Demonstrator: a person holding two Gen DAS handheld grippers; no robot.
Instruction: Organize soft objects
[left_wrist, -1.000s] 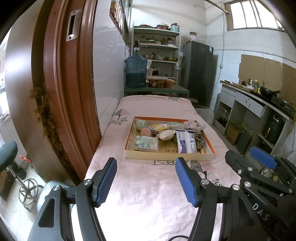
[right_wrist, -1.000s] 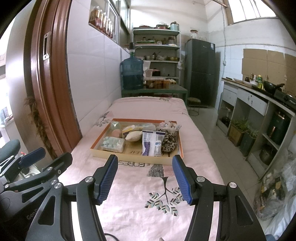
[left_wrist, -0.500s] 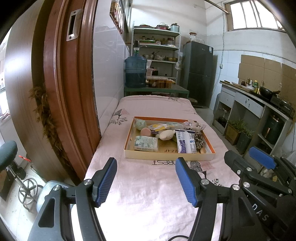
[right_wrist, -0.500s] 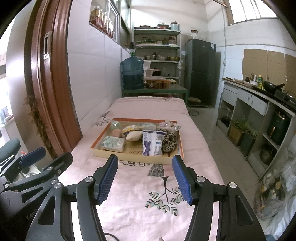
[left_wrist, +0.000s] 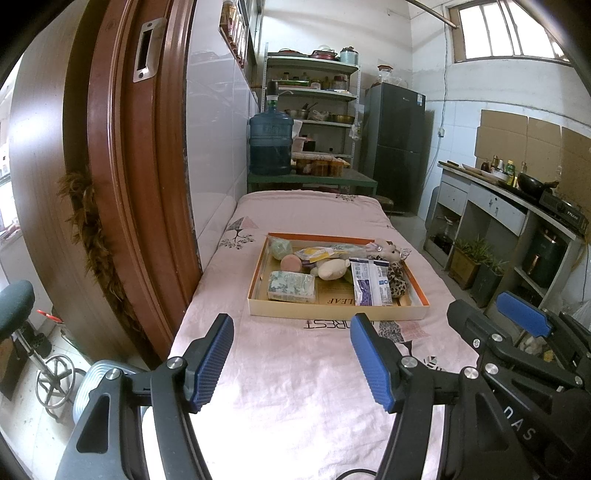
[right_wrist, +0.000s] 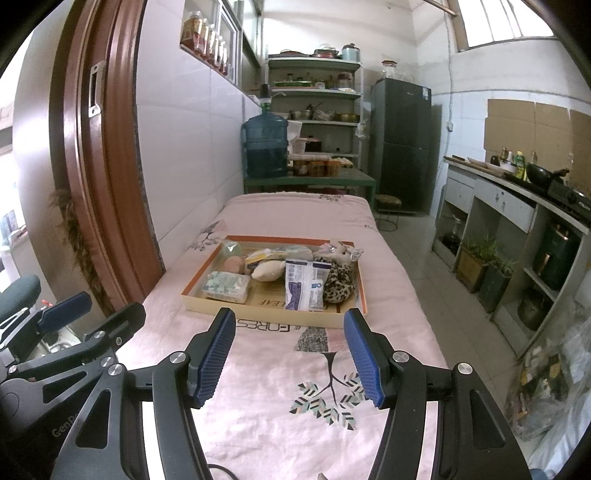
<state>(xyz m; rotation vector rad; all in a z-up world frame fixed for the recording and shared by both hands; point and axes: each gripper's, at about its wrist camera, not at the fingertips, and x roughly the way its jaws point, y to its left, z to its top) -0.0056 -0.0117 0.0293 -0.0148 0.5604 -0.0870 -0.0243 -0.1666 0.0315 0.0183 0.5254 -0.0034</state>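
A shallow cardboard tray (left_wrist: 332, 315) (right_wrist: 266, 317) with an orange inner rim lies on a pink cloth-covered table. In it sit a green tissue pack (left_wrist: 291, 285) (right_wrist: 228, 284), a white and purple packet (left_wrist: 370, 286) (right_wrist: 304, 284), a cream plush (left_wrist: 331, 268) (right_wrist: 269, 270), a leopard-print plush (left_wrist: 397, 278) (right_wrist: 338, 282), a pink ball (left_wrist: 291, 263) and a pale green ball (left_wrist: 280, 246). My left gripper (left_wrist: 291, 354) hangs open over the cloth short of the tray, nothing between its blue pads. Beside it, my right gripper (right_wrist: 290, 350) is open too, empty.
A wooden door frame (left_wrist: 122, 184) stands close on the left. Beyond the table are a water jug (left_wrist: 270, 142), shelves (left_wrist: 314, 92) and a dark fridge (left_wrist: 397, 144). A kitchen counter (left_wrist: 517, 206) runs along the right, with potted plants (left_wrist: 472, 258) on the floor.
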